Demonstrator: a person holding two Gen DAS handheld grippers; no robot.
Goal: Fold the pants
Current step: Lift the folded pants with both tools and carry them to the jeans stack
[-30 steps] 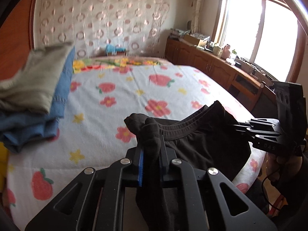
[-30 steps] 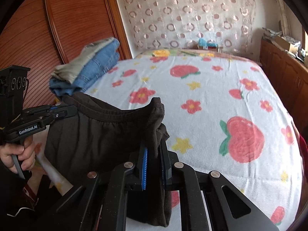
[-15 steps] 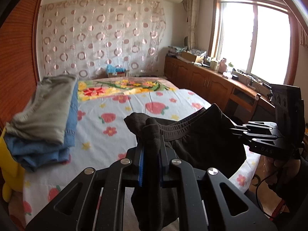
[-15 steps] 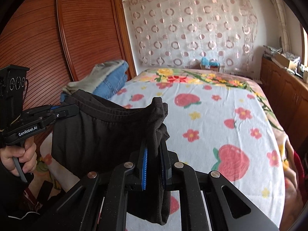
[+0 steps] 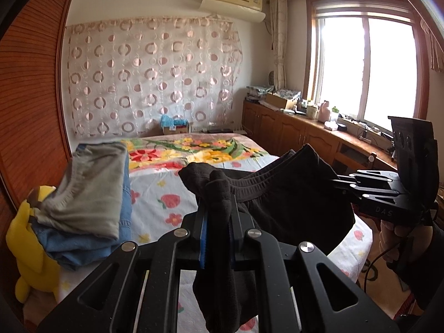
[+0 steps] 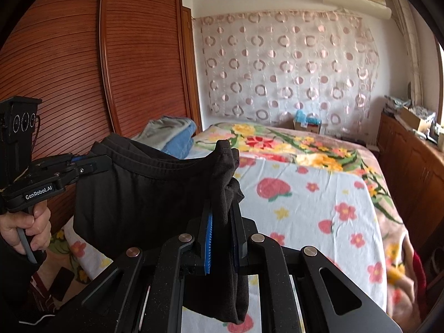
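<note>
Black pants (image 5: 291, 208), strawberry-and-flower-print bedsheet (image 5: 163, 202)

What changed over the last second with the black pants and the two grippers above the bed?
Both grippers rose, lifting the black pants higher above the bed; both views tilted up, so the air conditioner now shows. Nothing was taken or released. The left gripper and right gripper stayed shut on opposite ends of the waistband, and the folded clothes pile lies where it was.
</note>
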